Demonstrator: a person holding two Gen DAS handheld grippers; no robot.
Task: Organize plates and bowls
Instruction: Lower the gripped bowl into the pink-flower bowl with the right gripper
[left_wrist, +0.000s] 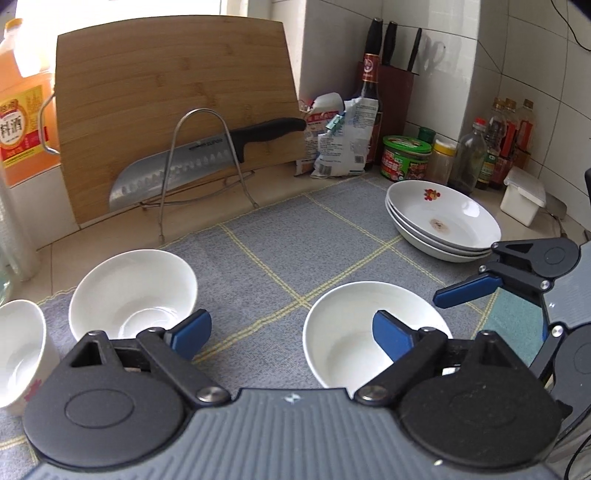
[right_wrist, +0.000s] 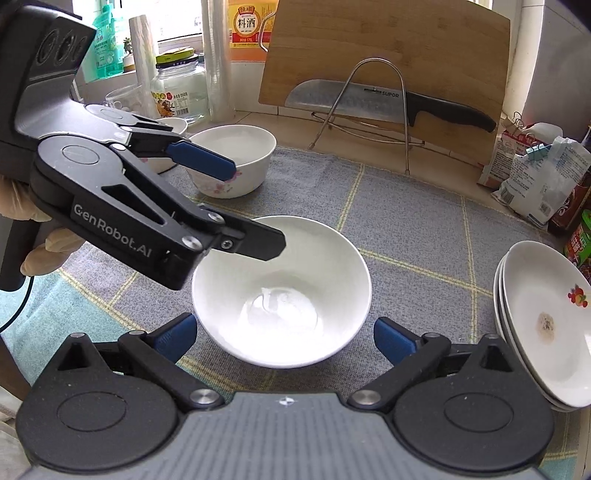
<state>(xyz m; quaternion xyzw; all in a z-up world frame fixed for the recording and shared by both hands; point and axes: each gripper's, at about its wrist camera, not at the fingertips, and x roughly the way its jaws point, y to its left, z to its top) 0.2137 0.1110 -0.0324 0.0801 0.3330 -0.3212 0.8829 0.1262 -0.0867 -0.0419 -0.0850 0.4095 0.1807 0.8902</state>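
Kitchen tabletop: both grippers, left gripper (left_wrist: 291, 332) and right gripper (right_wrist: 284, 336), gape empty over a bowl (right_wrist: 280, 291); stacking bowls (right_wrist: 232, 158) likely comes next, needing a rim grasp.

Both views are lit brightly by daylight admitted through a window (right_wrist: 162, 22) behind the bench, which is blown out to near white. Soft, short shadows are cast under the crockery on the grey checked cloth (left_wrist: 280, 251). Glare is seen on the glossy inside of the plain white ceramic bowl (right_wrist: 281, 291) and on the steel blade of the black-handled kitchen knife (left_wrist: 177, 166). Strong fisheye bending is shown at the edges, where the tall bamboo cutting board (left_wrist: 173, 103) appears bowed. Dark vignetting is found in the upper corners. The near housings are rendered slightly soft.
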